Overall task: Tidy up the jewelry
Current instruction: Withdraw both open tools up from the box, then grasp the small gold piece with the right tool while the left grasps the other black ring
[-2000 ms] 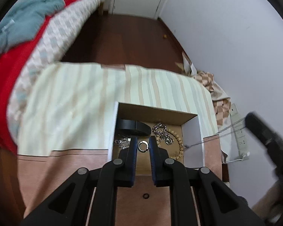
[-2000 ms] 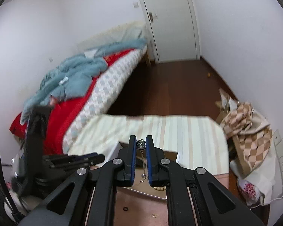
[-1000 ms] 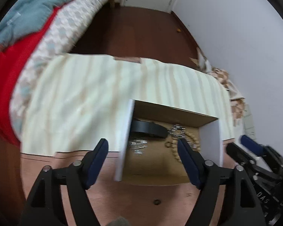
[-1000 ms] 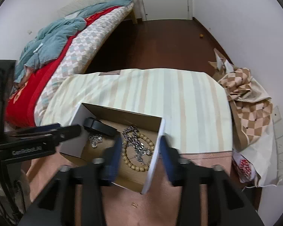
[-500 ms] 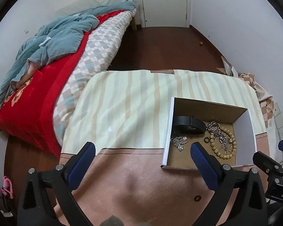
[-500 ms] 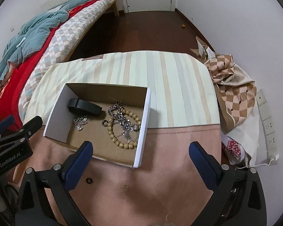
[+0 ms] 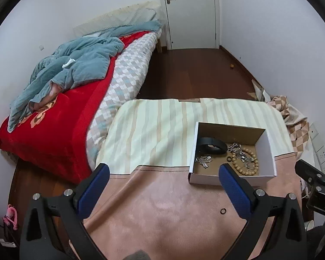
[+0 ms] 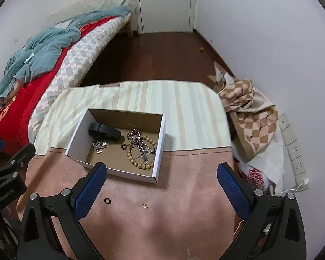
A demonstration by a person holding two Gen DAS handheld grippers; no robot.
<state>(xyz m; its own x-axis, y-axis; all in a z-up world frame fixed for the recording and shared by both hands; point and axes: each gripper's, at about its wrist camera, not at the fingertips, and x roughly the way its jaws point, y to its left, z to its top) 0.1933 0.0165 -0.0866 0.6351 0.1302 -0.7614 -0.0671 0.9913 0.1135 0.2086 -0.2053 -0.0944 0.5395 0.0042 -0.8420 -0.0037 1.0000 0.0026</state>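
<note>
Both claws hang spread wide over a cloth-covered table, neither clamped on anything. The left gripper (image 7: 163, 174) has its blue pads (image 7: 94, 189) far apart above the pink cloth (image 7: 162, 205); the right gripper (image 8: 161, 173) is likewise agape, its pads (image 8: 231, 191) framing the table's near half.

In the right wrist view an open white box (image 8: 159, 149) sits at about 11 o'clock from the claw's gap, across the seam where the pink cloth meets a striped cloth (image 8: 184, 106). Inside lie a black band (image 8: 105, 131) at the far left, a small silver chain (image 8: 98, 145) just nearer, a wooden bead bracelet (image 8: 140, 151) on the right with a larger silver chain (image 8: 138, 140) tangled over it, and a dark ring (image 8: 124, 146) touching the beads.

Outside the box, on the pink cloth, lie a second dark ring (image 8: 107, 200) at about 8 o'clock and a tiny gold piece (image 8: 144, 205) near 6 o'clock, well apart from each other.

A bed (image 8: 32, 69) stands at left, a door (image 8: 164, 4) at 12 o'clock.
</note>
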